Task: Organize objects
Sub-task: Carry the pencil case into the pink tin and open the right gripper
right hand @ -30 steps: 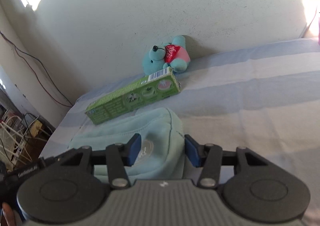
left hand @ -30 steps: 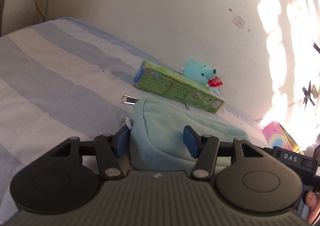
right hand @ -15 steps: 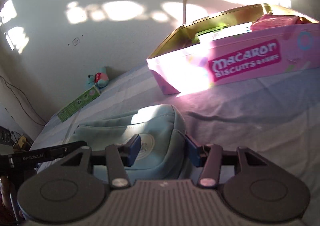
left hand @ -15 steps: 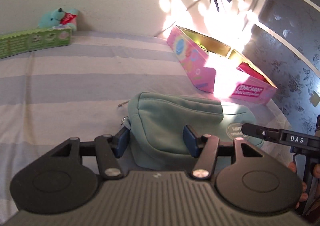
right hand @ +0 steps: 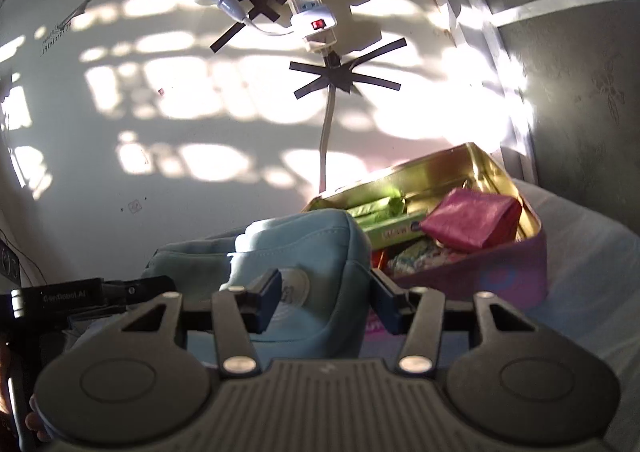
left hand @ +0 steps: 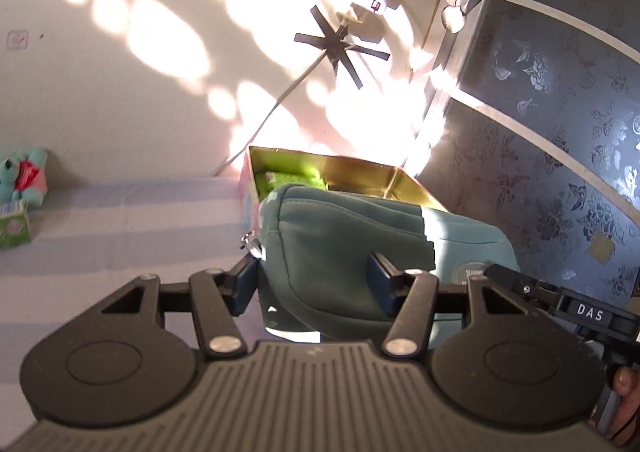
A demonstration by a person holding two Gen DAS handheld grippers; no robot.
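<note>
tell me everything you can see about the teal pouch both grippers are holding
The teal pouch is a soft fabric bag with stitched seams, a round printed patch near one end and a metal zipper pull at the other. It is carried lengthwise between the two tools: the left gripper clamps the zipper end, the right gripper the patch end. It hangs clear of the striped bedsheet, just in front of the open pink tin. Sunlight strikes part of its top.

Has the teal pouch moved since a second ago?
Yes. The teal pouch has travelled from beside the green carton across the bed to the open pink tin.
</note>
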